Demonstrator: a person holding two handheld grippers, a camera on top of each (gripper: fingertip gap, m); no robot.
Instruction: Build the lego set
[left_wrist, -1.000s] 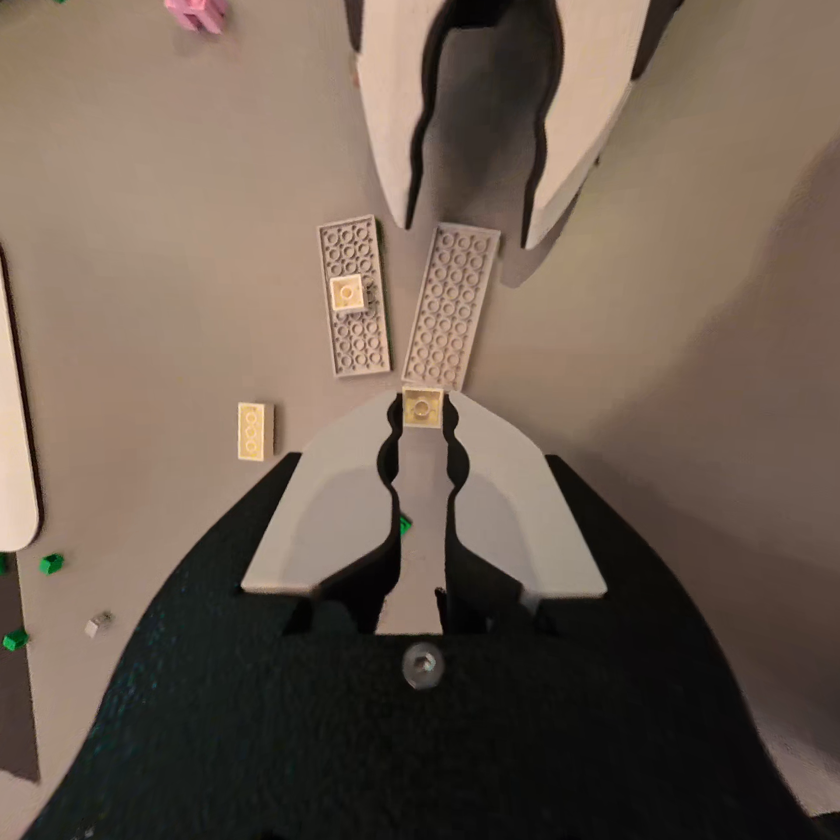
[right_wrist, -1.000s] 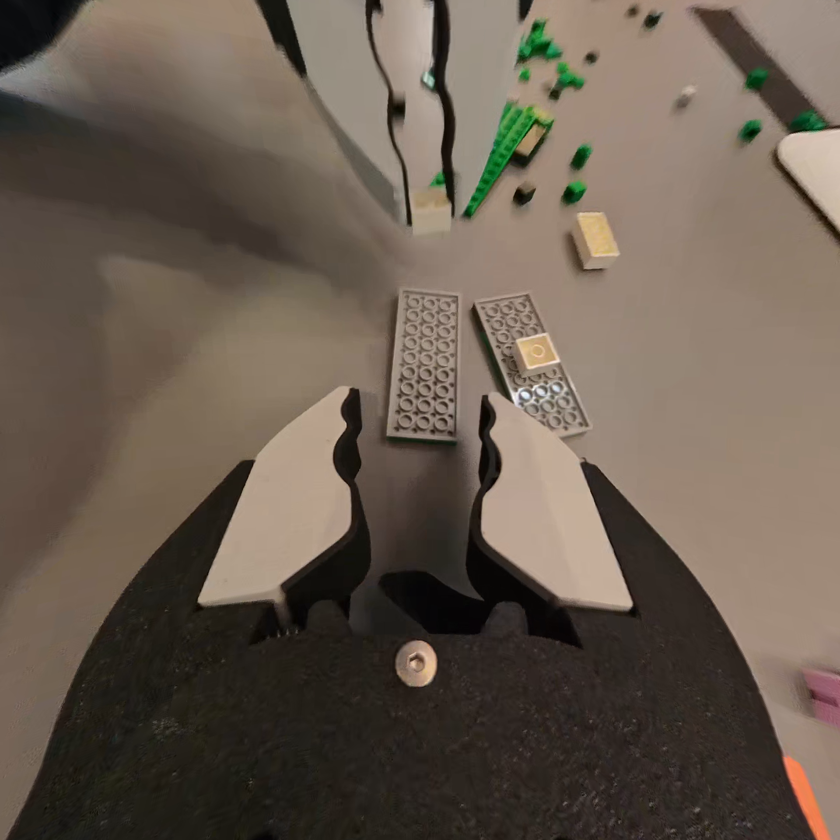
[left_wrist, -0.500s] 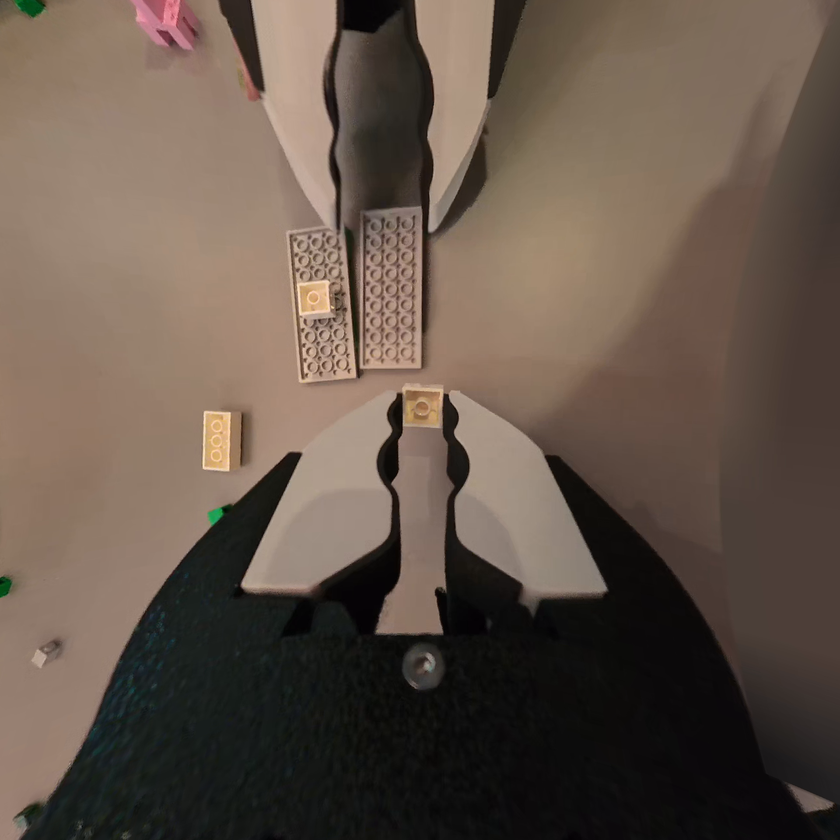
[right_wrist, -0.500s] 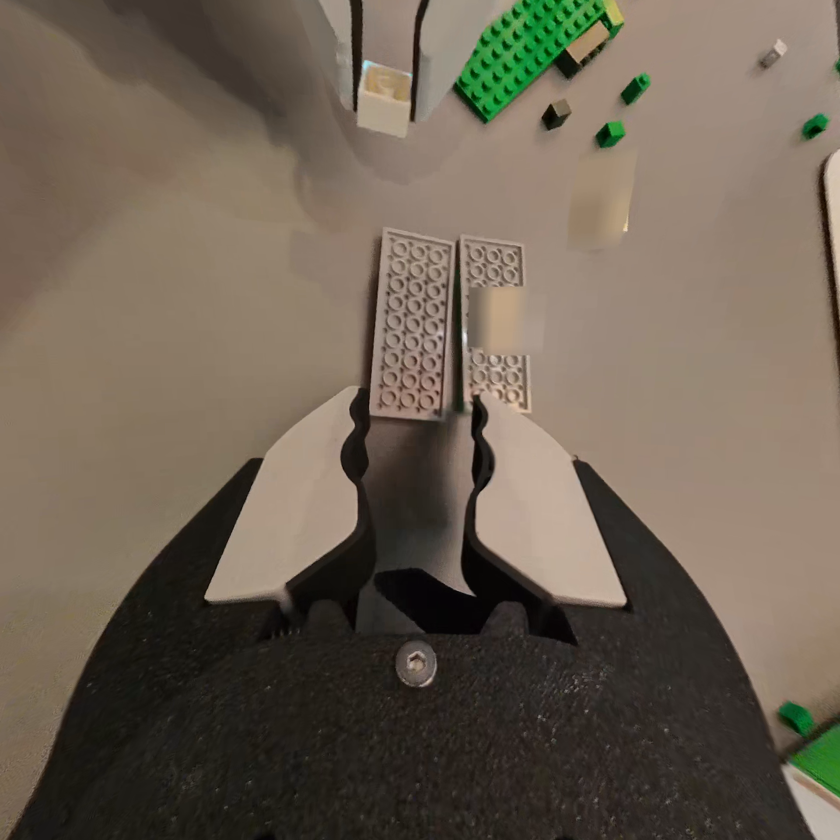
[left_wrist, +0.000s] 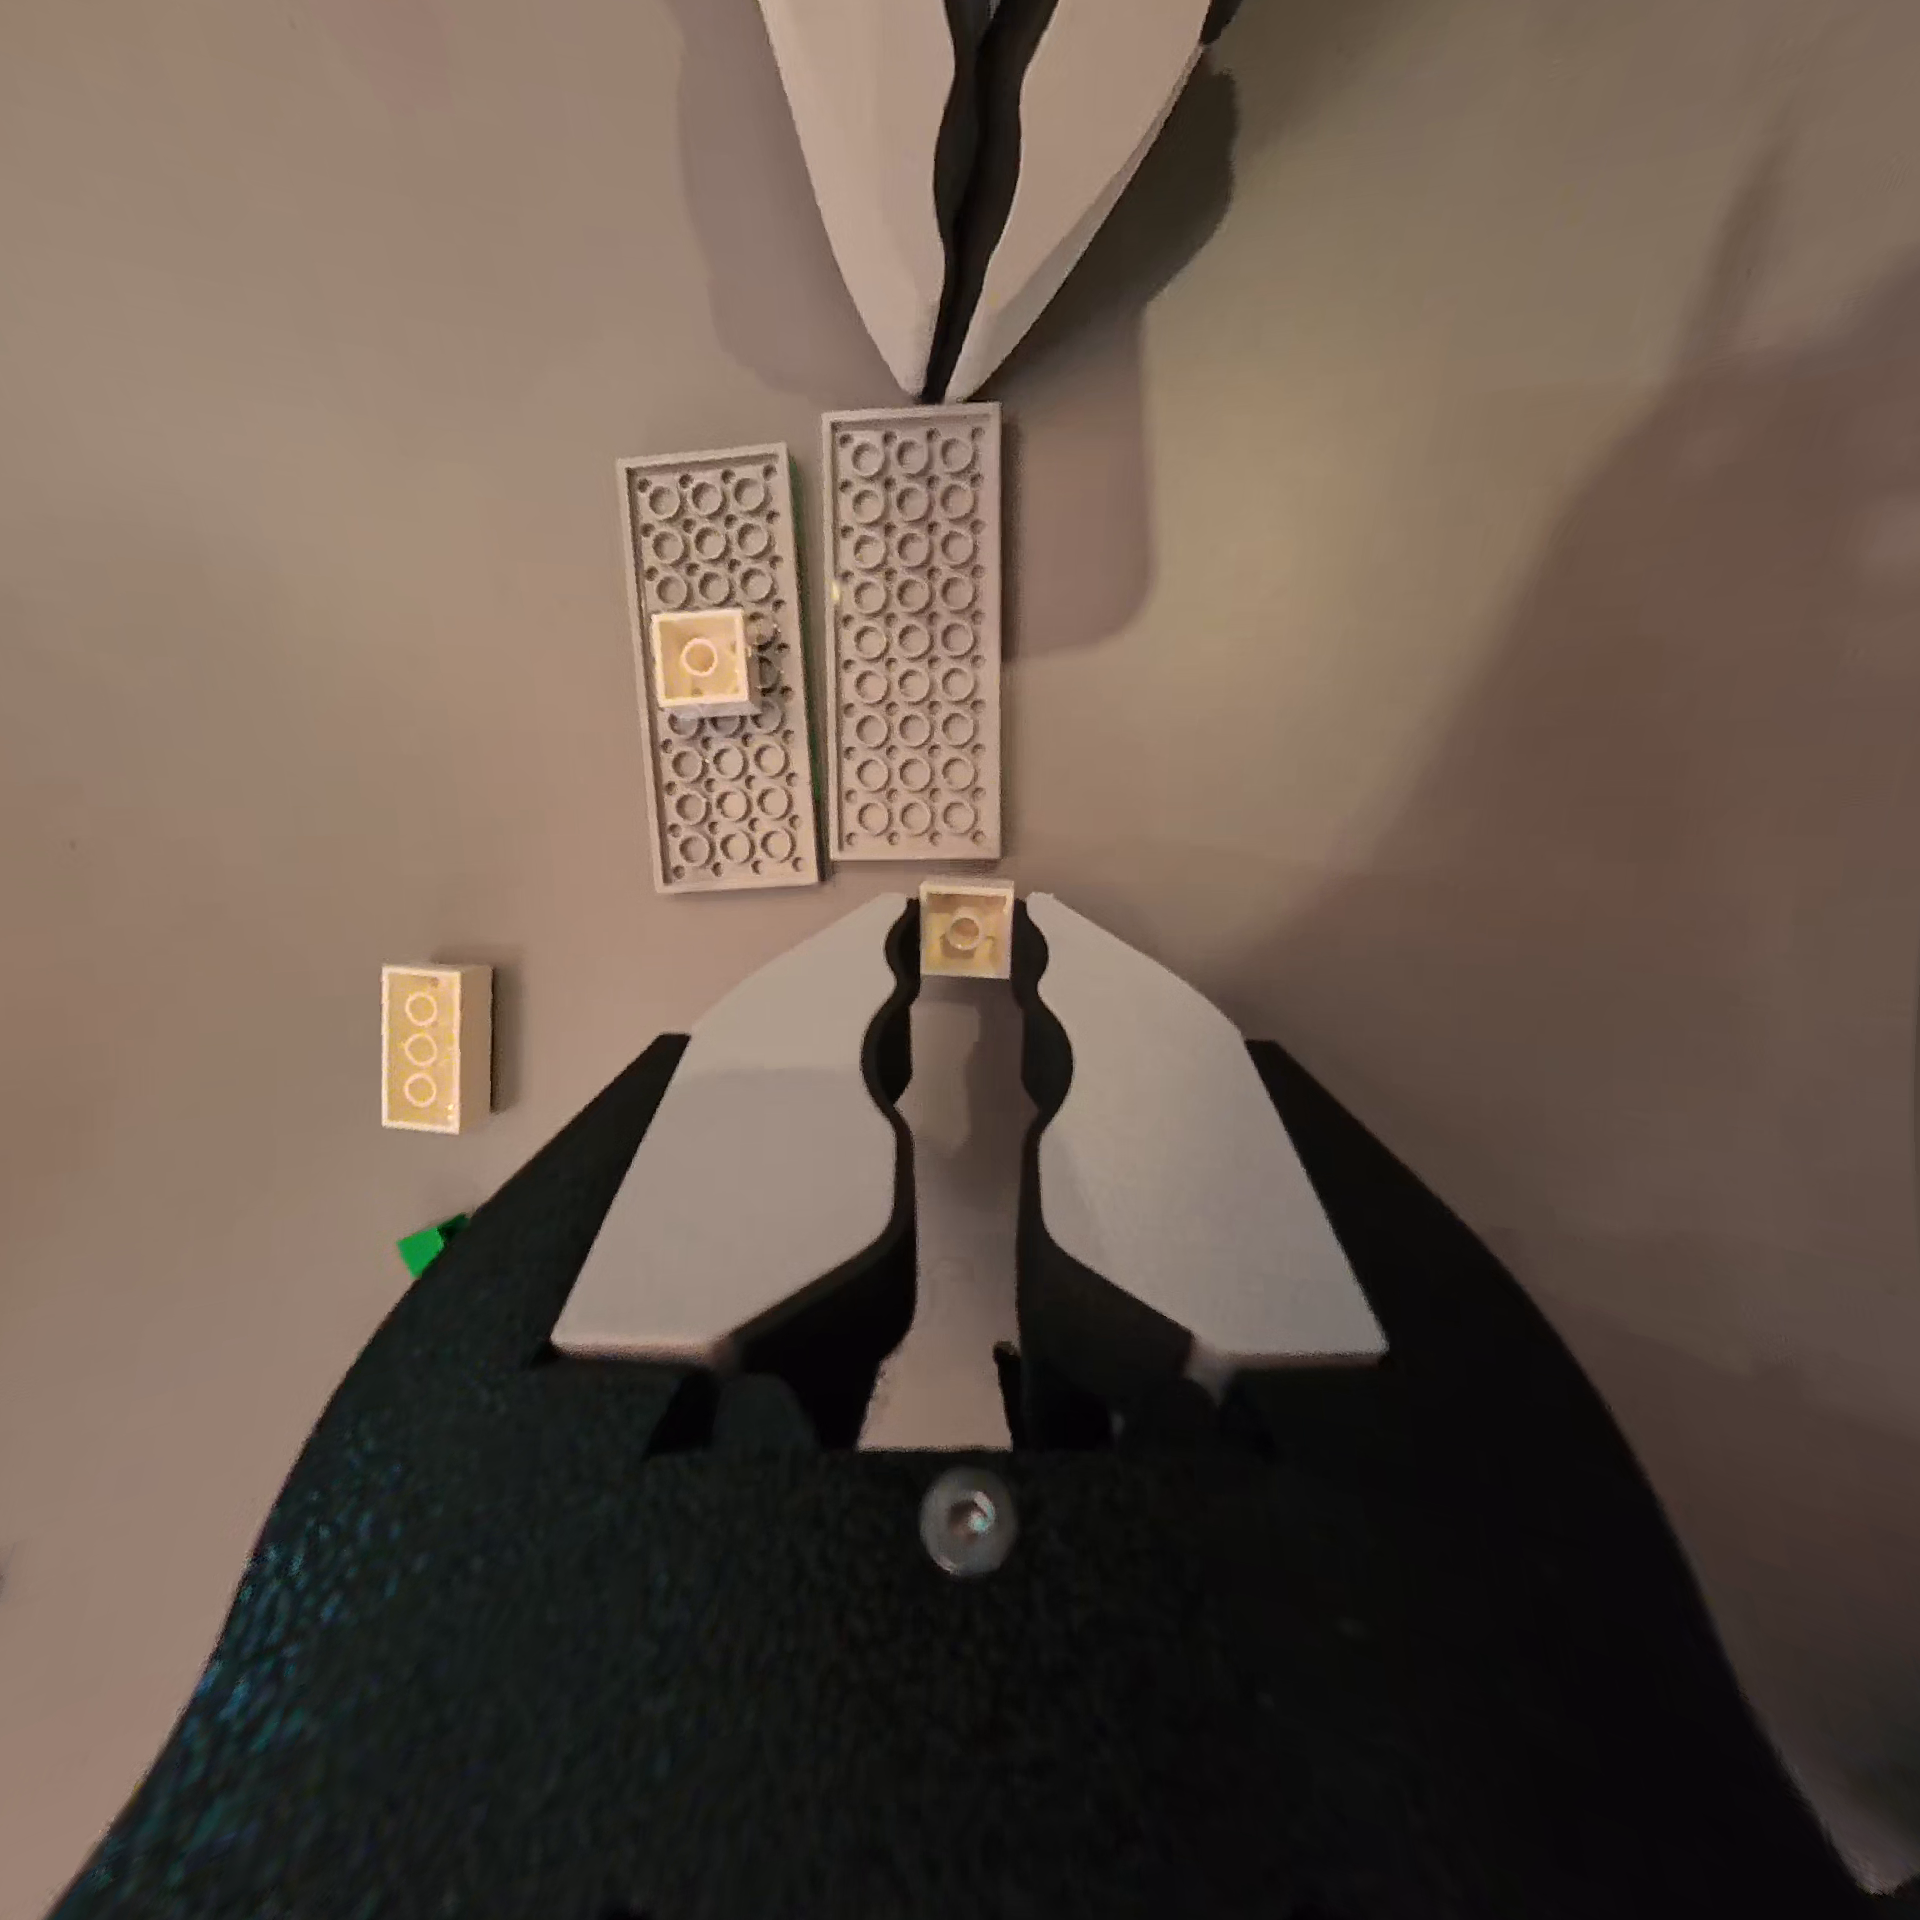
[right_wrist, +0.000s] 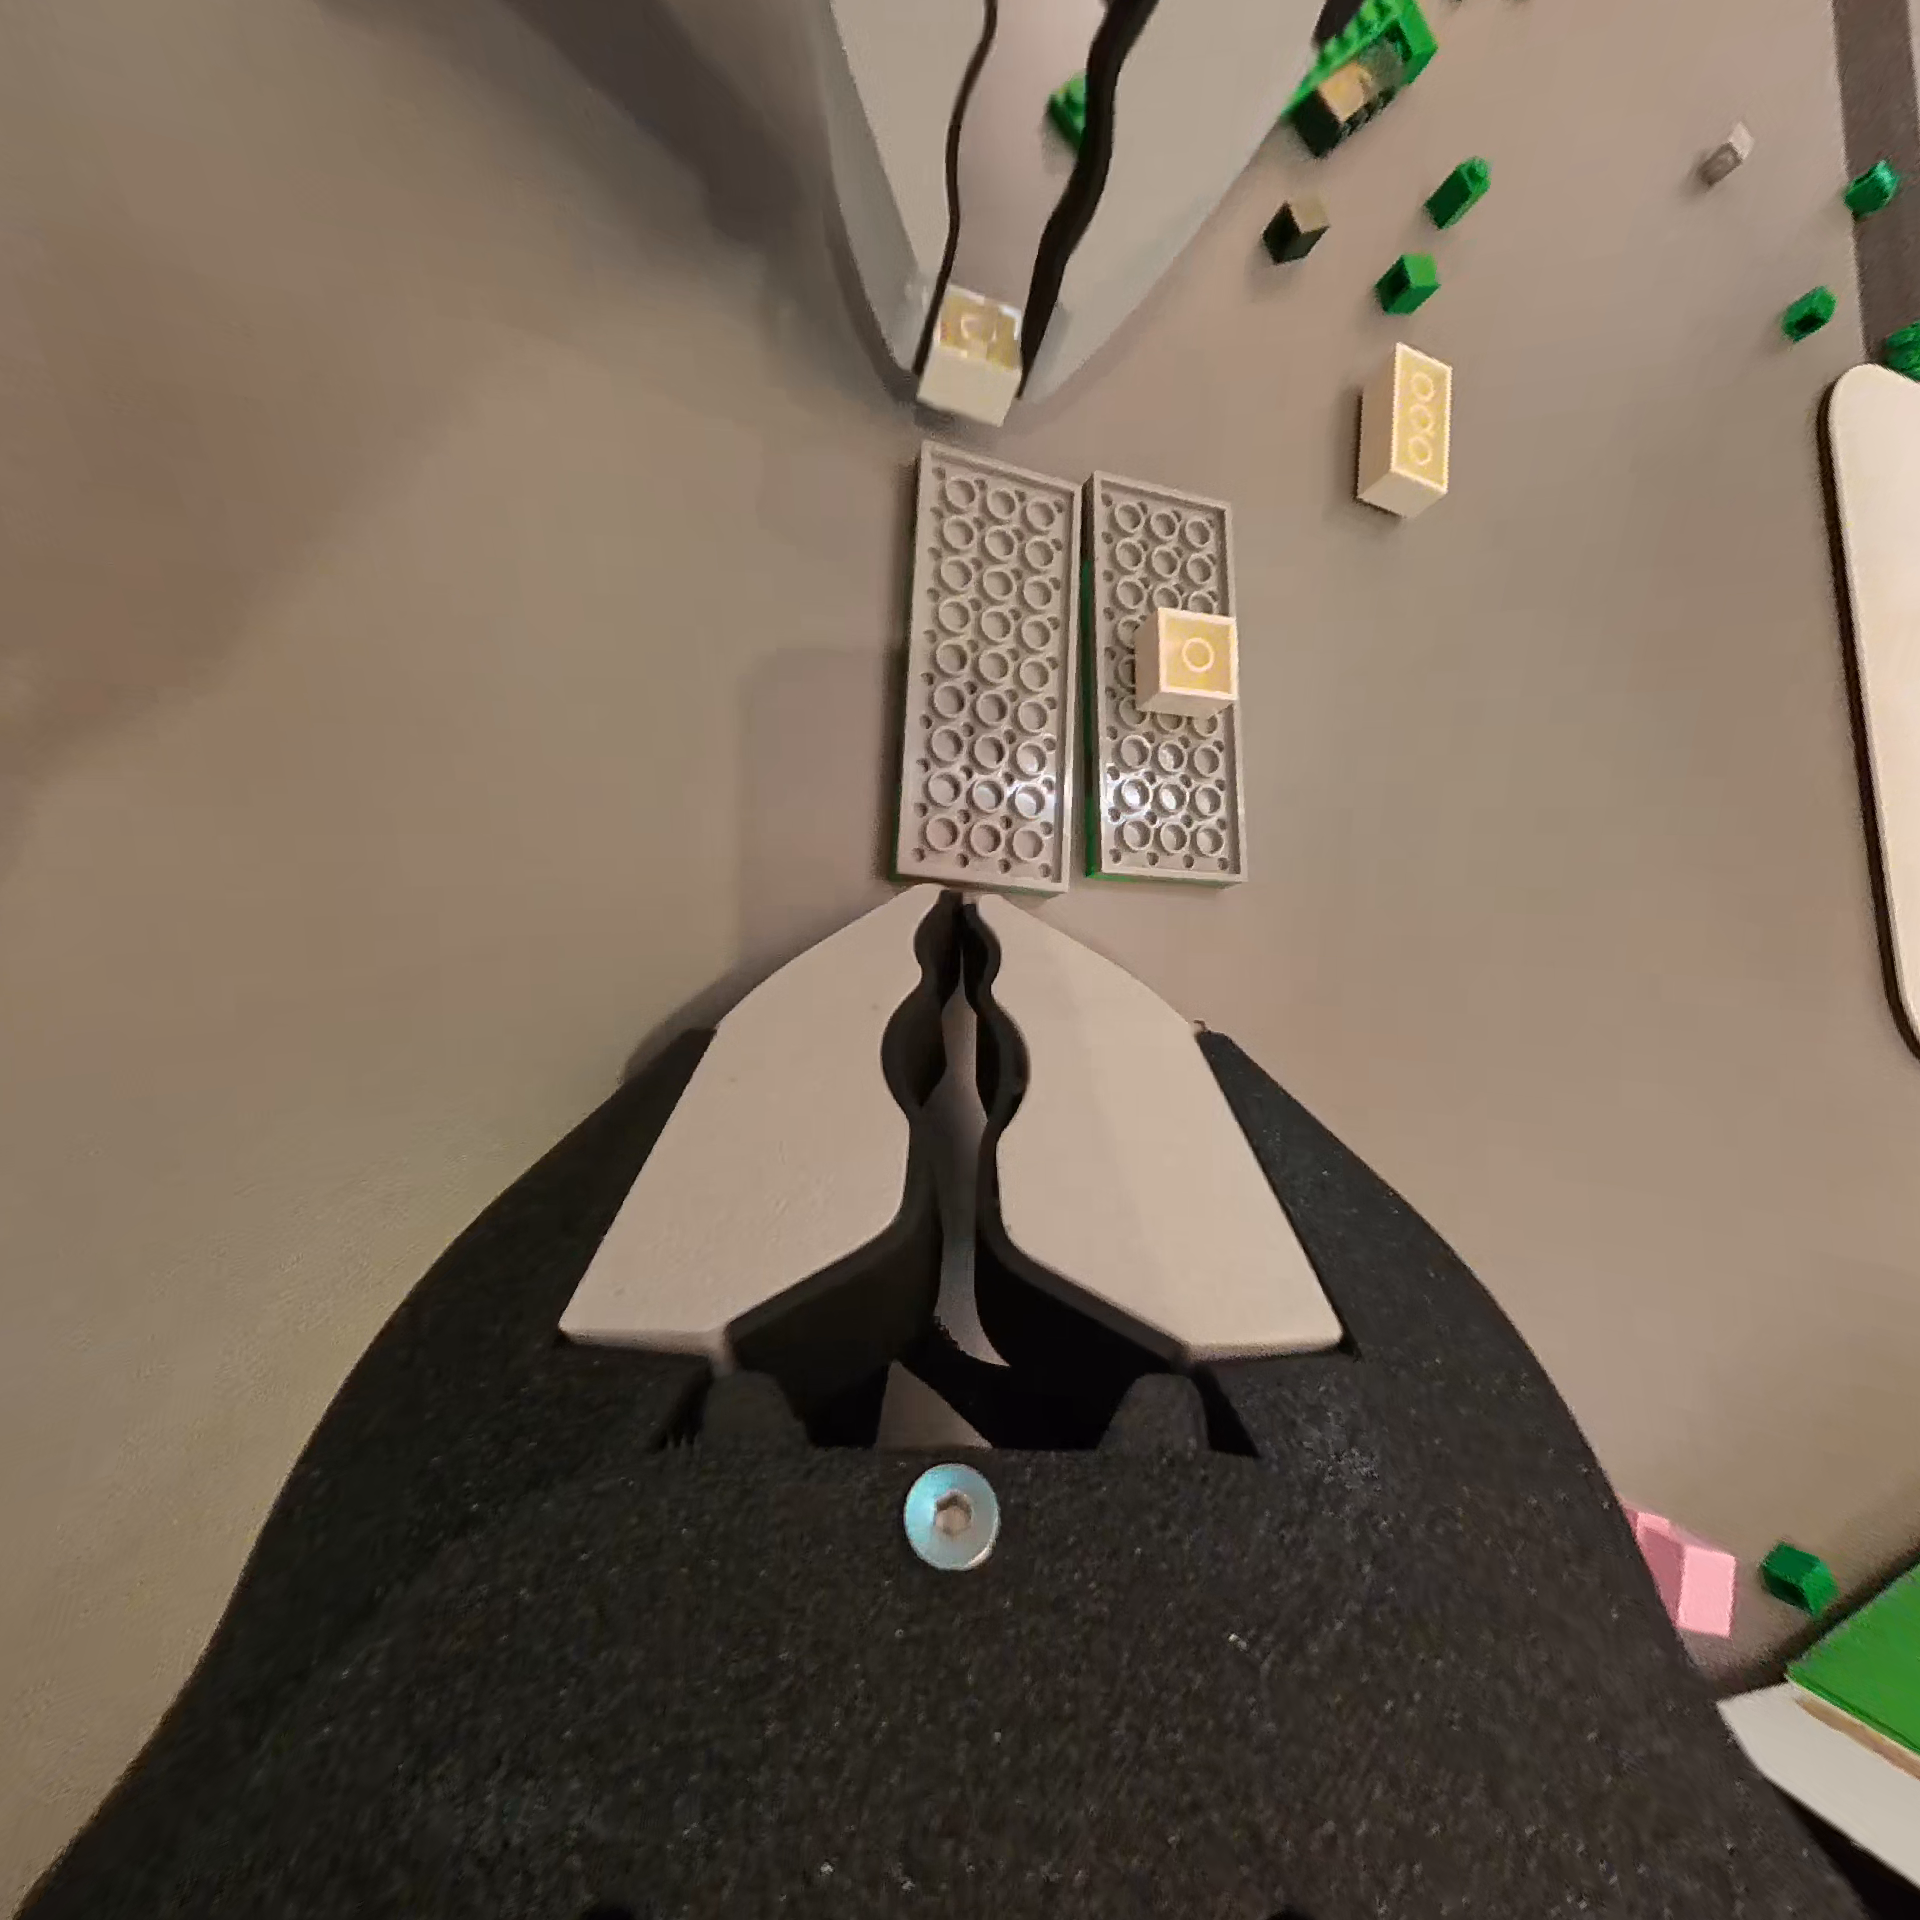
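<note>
On the grey bench (left_wrist: 312, 520), two grey studded plates (left_wrist: 914, 634) are lying side by side. A cream square brick (left_wrist: 966, 928) is being gripped by the left hand-held gripper (left_wrist: 966, 914). The right hand-held gripper (right_wrist: 951, 904), closed on nothing, is apparently touching one plate's end.

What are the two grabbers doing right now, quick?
Left gripper: closed on a small cream brick.
Right gripper: closed, holding nothing, tips at the end of a grey plate.
</note>
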